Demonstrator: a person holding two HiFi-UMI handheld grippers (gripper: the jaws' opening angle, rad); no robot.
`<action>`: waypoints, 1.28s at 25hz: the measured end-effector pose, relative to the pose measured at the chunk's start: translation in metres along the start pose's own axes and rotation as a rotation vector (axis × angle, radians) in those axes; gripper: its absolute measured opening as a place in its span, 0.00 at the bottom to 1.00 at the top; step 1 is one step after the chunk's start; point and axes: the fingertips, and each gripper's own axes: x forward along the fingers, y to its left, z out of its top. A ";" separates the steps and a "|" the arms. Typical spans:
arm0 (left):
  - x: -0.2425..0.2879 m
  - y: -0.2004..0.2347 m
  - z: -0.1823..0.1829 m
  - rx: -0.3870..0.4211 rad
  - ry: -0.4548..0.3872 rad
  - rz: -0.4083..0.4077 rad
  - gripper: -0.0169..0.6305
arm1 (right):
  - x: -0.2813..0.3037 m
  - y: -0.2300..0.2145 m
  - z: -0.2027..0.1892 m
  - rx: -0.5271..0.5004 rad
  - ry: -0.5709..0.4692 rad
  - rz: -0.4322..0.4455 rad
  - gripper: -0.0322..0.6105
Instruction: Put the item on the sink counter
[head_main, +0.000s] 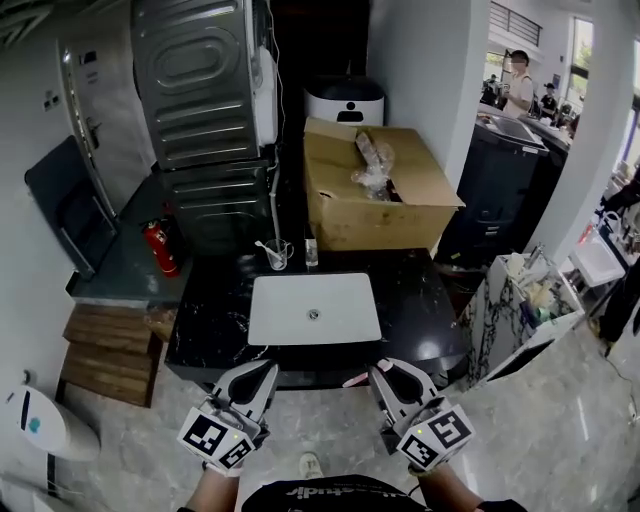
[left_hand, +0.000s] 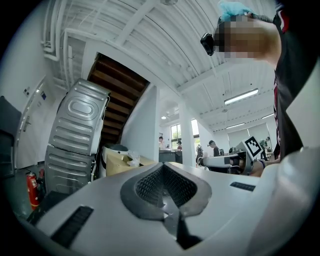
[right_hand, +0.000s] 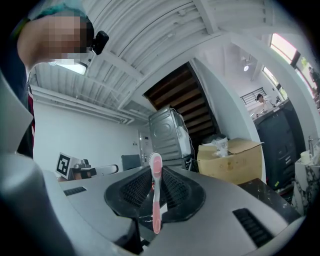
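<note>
currently right hand-held gripper (right_hand: 156, 176) clamps a slim pink plastic toothbrush (right_hand: 156, 200), upright; left hand-held gripper (left_hand: 165, 187) closed, empty. both near of black marble counter (head_main: 415, 300).

The head view looks steeply down from above and behind the left gripper (head_main: 263, 372) and right gripper (head_main: 385, 372), onto the sink counter (head_main: 415, 300) just ahead of them. Each gripper view sits close behind its own jaws and is tilted up toward the ceiling (left_hand: 150, 45). All three views share the stacked grey appliance (head_main: 195, 90) and the cardboard box (head_main: 380, 200) beyond the jaws.
</note>
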 end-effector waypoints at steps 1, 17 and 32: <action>0.005 0.013 0.001 0.000 -0.004 -0.002 0.05 | 0.014 -0.002 0.001 -0.002 -0.003 -0.001 0.19; 0.049 0.135 -0.011 -0.043 -0.019 -0.014 0.05 | 0.134 -0.016 -0.007 -0.020 0.036 -0.027 0.19; 0.154 0.221 -0.054 -0.031 0.040 0.067 0.05 | 0.263 -0.111 -0.029 0.011 0.044 0.086 0.19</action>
